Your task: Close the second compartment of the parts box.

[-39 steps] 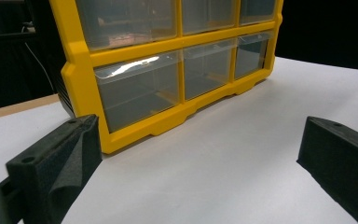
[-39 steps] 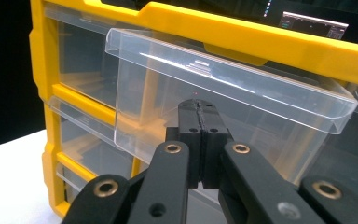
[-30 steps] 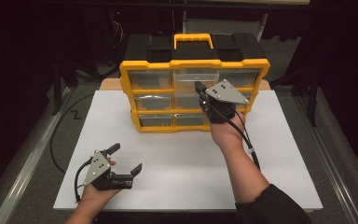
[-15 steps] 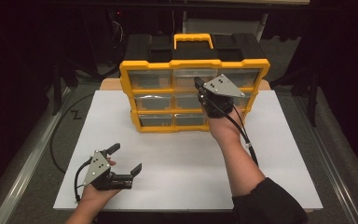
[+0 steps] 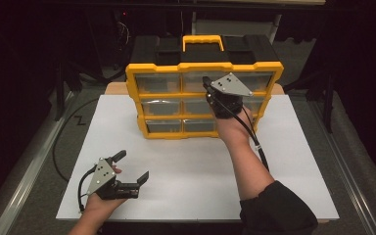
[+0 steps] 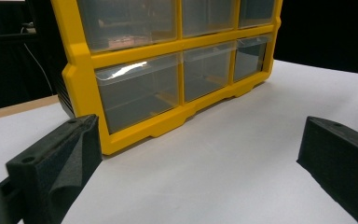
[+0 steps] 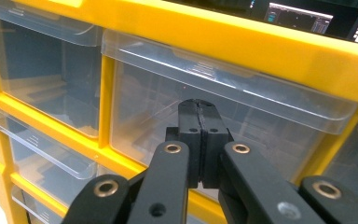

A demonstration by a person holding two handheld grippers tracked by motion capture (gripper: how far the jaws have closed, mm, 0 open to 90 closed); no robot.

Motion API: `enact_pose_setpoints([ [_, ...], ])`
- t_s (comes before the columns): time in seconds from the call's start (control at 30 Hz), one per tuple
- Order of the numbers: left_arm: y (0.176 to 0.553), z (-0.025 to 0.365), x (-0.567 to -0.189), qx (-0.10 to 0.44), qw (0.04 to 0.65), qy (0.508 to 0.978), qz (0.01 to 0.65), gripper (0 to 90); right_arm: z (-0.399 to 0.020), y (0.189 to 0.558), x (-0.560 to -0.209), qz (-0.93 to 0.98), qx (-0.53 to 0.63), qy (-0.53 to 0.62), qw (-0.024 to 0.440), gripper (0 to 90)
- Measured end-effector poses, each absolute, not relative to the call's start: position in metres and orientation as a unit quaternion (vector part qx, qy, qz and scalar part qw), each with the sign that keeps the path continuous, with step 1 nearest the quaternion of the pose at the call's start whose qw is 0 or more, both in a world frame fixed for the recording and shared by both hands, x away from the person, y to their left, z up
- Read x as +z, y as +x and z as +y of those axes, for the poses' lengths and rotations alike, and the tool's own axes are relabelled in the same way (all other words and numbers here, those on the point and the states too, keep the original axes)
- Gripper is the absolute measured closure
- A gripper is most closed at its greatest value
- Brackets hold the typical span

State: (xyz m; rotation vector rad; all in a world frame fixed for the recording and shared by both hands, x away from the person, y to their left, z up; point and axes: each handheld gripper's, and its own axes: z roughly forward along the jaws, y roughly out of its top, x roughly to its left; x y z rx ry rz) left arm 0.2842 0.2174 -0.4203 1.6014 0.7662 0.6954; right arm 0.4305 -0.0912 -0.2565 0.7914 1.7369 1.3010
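A yellow organizer (image 5: 203,66) with clear drawers and a black back stands upright at the far side of the white table (image 5: 196,166). My right gripper (image 5: 207,87) is shut with nothing between its fingers. Its joined tips (image 7: 199,105) sit right in front of the upper middle drawer (image 7: 223,116); whether they touch it I cannot tell. My left gripper (image 5: 132,166) rests low at the table's front left, open and empty. In the left gripper view its jaws (image 6: 198,163) frame the organizer's bottom row of drawers (image 6: 140,95) from a distance.
The organizer's yellow carry handle (image 5: 203,41) rises at its top. A black cable (image 5: 252,139) trails from the right gripper along the forearm. A metal rail (image 5: 27,178) runs beside the table's left edge. Dark surroundings lie beyond the table.
The right gripper has crept slightly upward along the organizer's front, staying shut. The left gripper has stayed where it was.
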Motion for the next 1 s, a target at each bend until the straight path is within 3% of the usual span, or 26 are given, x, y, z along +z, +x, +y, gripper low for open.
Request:
enact_pose_setpoints([
  [0.5,0.285,0.217,-0.421,0.297,0.578,0.686,0.327,0.3,-0.092,0.426,-0.255,0.695,0.512,0.306,0.401,89.8],
  [0.87,0.285,0.216,-0.422,0.298,0.575,0.689,0.326,0.3,-0.102,0.406,-0.268,0.714,0.52,0.29,0.37,76.5],
  [1.0,0.285,0.214,-0.422,0.298,0.573,0.691,0.324,0.3,-0.107,0.397,-0.276,0.721,0.522,0.289,0.352,67.9],
])
